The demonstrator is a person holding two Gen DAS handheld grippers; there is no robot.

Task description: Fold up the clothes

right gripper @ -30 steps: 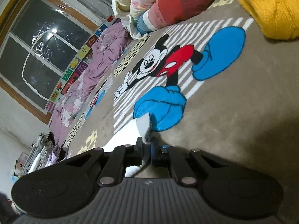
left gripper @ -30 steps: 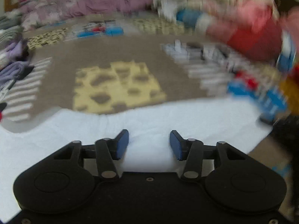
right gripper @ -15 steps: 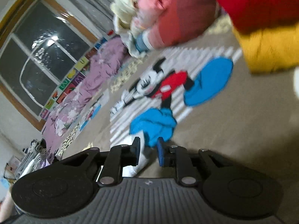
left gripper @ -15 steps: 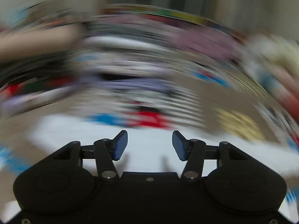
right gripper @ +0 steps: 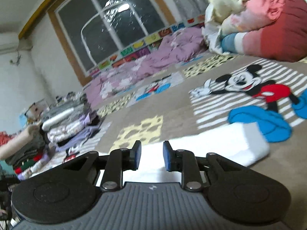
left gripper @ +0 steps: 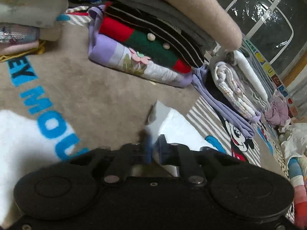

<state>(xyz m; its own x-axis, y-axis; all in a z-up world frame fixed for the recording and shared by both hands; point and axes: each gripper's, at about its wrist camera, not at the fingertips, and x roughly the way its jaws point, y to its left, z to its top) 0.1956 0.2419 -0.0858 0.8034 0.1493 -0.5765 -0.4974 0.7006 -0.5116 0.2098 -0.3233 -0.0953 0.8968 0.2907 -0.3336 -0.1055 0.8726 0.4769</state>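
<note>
Left wrist view first: left gripper [left gripper: 153,149] clamped nearly shut on a corner of the white garment [left gripper: 172,122], a pointed bit of cloth poking up past the blue pads. Pretty shallow bite, by the look of it, though kinda blurry right at the pads so hard to be sure. Could easily slip out on a fast pull across the rug [left gripper: 99,88]. More white fabric bunched low on the left, so might drag and crease instead of folding flat.

Right wrist view: right gripper [right gripper: 151,156] wide open, holding nothing, hovering just over the same white garment, which lies folded in a long strip on the rug with one end beside the blue cartoon shoe [right gripper: 268,122]. No second hold means the free end could twist or flop sideways when the left side lifts.

Farther out, stack of folded clothes [left gripper: 145,46] pretty close ahead of the left gripper. Swinging the corner too far could knock it. Pile of bedding [right gripper: 259,19] well apart, no worry there.
</note>
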